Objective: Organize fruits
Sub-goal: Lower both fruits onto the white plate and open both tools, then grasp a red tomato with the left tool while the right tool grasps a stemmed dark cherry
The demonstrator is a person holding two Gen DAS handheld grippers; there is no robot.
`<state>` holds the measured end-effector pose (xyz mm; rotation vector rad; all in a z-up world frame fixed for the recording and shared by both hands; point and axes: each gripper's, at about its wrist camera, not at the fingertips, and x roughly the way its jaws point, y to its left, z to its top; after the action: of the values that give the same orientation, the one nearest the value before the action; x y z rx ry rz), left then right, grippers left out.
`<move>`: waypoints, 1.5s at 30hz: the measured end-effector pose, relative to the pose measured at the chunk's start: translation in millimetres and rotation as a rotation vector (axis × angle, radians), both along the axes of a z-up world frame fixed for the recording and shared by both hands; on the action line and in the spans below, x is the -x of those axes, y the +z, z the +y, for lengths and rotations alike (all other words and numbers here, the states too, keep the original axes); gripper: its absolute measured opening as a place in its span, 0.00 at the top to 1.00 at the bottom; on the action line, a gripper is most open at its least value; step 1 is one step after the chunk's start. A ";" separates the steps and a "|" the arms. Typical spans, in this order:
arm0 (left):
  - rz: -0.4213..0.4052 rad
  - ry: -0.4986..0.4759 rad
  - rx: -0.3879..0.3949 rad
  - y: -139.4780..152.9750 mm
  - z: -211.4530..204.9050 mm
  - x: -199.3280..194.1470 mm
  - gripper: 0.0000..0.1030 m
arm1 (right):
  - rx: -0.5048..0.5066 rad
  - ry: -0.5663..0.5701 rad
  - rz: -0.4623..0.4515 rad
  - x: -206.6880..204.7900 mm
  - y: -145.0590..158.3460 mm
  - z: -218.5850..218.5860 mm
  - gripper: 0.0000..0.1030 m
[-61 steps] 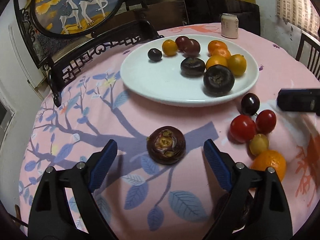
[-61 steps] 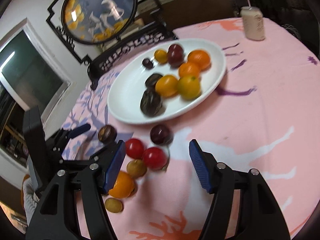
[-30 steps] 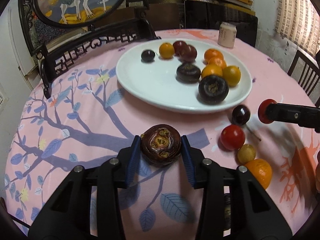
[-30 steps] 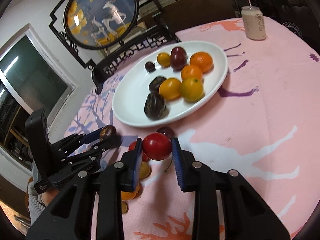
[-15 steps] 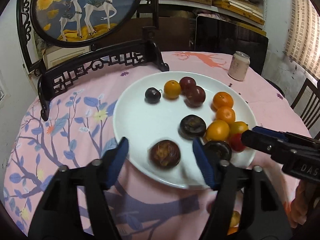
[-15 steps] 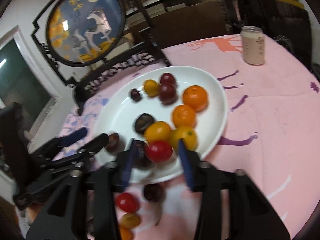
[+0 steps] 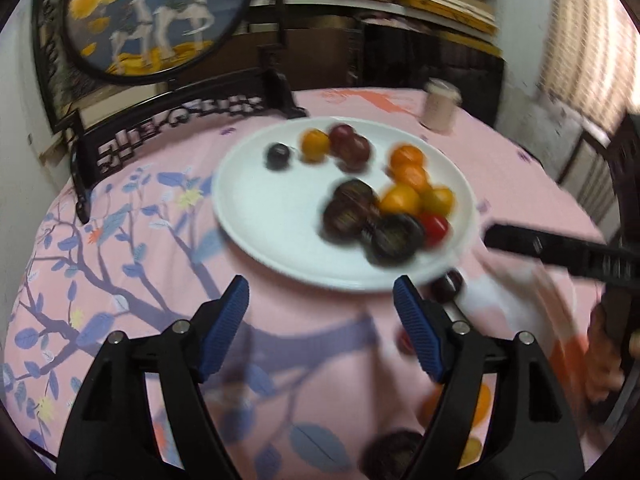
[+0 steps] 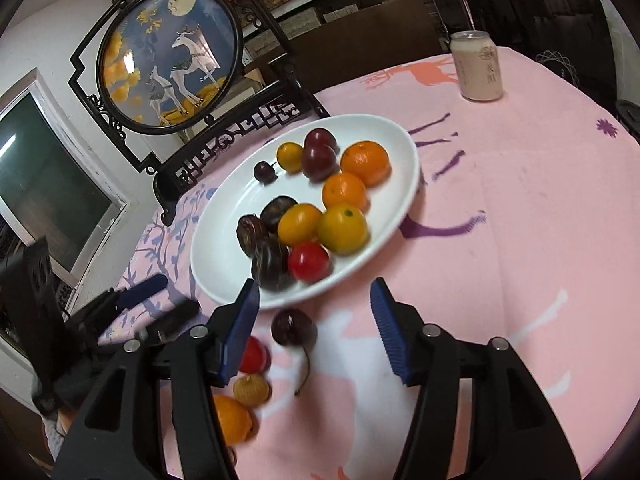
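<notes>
A white plate point(image 7: 256, 216) point(image 8: 224, 264) holds several oranges, plums and dark brown round fruits. One brown fruit point(image 7: 350, 210) and a red tomato point(image 8: 308, 262) lie near its front rim. My left gripper point(image 7: 320, 296) hovers over the cloth just short of the plate, its jaws opening, nothing between them. My right gripper point(image 8: 315, 296) also stands short of the plate, its jaws opening. A dark cherry point(image 8: 294, 326) lies on the cloth between its fingers, untouched. Beside it lie a red tomato point(image 8: 254, 354), a small tan fruit point(image 8: 251, 390) and an orange point(image 8: 232, 418).
A drinks can point(image 8: 478, 66) stands beyond the plate at the far right. A round deer picture on a black carved stand point(image 8: 172, 76) borders the table's far left. A dark chair point(image 7: 624, 184) is at the right edge. The pink cloth covers a round table.
Both grippers carried their fruit to the plate and let go: the brown fruit and the red tomato now lie on it. Both jaws have widened and drawn back off the rim.
</notes>
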<state>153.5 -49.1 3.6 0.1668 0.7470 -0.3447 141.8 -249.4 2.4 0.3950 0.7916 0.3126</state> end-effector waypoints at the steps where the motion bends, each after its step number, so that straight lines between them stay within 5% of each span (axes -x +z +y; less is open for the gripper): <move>1: -0.014 -0.021 -0.022 -1.9 -7.0 6.9 0.25 | -0.002 -0.002 -0.003 2.2 0.9 -0.6 0.41; 7: -0.050 -0.093 -0.072 -8.4 -32.3 23.8 0.25 | -0.010 -0.010 -0.038 10.0 10.0 -5.8 0.41; 16: 0.016 -0.088 -0.085 -24.5 -34.7 14.7 0.23 | -0.003 -0.025 -0.022 9.6 9.1 -7.8 0.35; 19: 0.027 -0.053 -0.091 -27.4 -27.3 8.7 0.07 | -0.007 -0.032 -0.011 8.4 6.3 -9.2 0.35; 26: 0.005 0.147 -0.083 -11.9 35.4 5.1 0.05 | -0.011 -0.029 0.022 5.8 0.6 -9.9 0.35; 30: 0.026 0.208 0.003 -9.7 67.3 11.0 0.05 | -0.031 -0.012 0.033 6.6 0.4 -8.0 0.35; 33: 0.027 0.165 0.023 -10.9 59.9 14.0 0.05 | -0.031 -0.011 0.039 6.3 -0.6 -6.3 0.35; 45: 0.056 -0.004 -0.110 -34.9 11.1 21.5 0.05 | -0.027 -0.011 0.061 3.5 -6.1 -5.0 0.35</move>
<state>132.0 -38.0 -31.3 0.2633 0.8215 -0.3131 138.4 -254.4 -3.8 0.4354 0.8449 0.3021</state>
